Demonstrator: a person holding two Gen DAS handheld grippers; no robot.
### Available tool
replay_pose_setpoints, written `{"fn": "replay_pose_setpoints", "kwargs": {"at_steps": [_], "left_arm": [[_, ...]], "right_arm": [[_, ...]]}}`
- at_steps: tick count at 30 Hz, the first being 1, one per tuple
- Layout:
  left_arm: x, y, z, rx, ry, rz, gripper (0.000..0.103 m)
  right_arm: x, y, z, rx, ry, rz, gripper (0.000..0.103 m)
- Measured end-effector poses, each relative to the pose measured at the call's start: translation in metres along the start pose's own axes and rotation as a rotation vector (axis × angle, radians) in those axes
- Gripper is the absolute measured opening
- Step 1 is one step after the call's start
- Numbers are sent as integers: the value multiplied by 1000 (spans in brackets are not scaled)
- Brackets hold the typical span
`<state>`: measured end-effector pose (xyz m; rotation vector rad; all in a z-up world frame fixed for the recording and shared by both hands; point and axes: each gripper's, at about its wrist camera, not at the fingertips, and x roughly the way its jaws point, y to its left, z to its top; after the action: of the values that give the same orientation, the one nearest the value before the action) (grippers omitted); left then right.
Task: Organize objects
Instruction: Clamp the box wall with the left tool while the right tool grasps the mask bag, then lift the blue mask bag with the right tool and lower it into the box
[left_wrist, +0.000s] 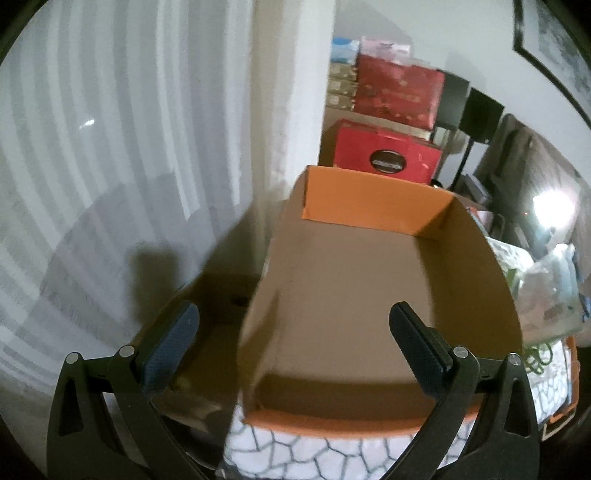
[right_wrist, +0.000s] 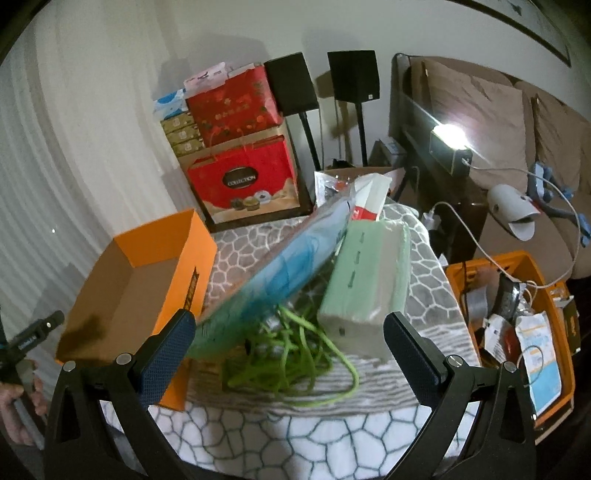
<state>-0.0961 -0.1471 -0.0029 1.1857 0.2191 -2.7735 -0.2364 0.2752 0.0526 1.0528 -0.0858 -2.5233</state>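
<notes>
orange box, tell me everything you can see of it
The orange box is an open, lidless cardboard tray: orange outside, with dark lettering on one side, plain brown inside and empty. It sits upright on the patterned blanket, left of the blue packet and green cord. Neither gripper touches it.

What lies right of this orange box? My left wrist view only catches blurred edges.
Observer: A blue flat packet leans tilted there, over a tangled green cord.
Operator: Anything else on the blanket?
Observer: A pale green pack lies beside the packet.
Operator: Is the right gripper holding anything?
Observer: No, the right gripper is open, holding nothing.
Operator: More storage nearby?
Observer: An orange crate of clutter sits at far right.
</notes>
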Motion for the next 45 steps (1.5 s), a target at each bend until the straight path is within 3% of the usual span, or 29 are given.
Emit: {"fn": "replay_pose_setpoints", "kwargs": {"at_steps": [6, 15, 18, 23, 26, 30, 36, 41, 45], "left_arm": [[24, 16, 12, -2, 55, -26, 90], [53, 20, 17, 40, 156, -55, 62], [61, 21, 16, 49, 183, -52, 59], [71, 22, 18, 54, 220, -57, 52], [78, 21, 19, 62, 245, -60, 41], [85, 22, 19, 73, 279, -61, 22], [97, 25, 18, 70, 315, -73, 12], [99, 23, 18, 77, 326, -86, 5], [99, 21, 18, 85, 323, -81, 4]], "right_arm": [[15, -2, 17, 15, 26, 36, 101], [57, -12, 34, 78, 177, 89, 78], [67, -11, 38, 75, 214, 71, 76], [86, -2, 46, 45, 277, 55, 59], [98, 0, 44, 36, 319, 57, 46], [106, -1, 41, 40, 352, 61, 41], [122, -9, 39, 83, 437, 82, 42], [120, -14, 44, 102, 414, 88, 28], [110, -21, 50, 138, 359, 127, 15]]}}
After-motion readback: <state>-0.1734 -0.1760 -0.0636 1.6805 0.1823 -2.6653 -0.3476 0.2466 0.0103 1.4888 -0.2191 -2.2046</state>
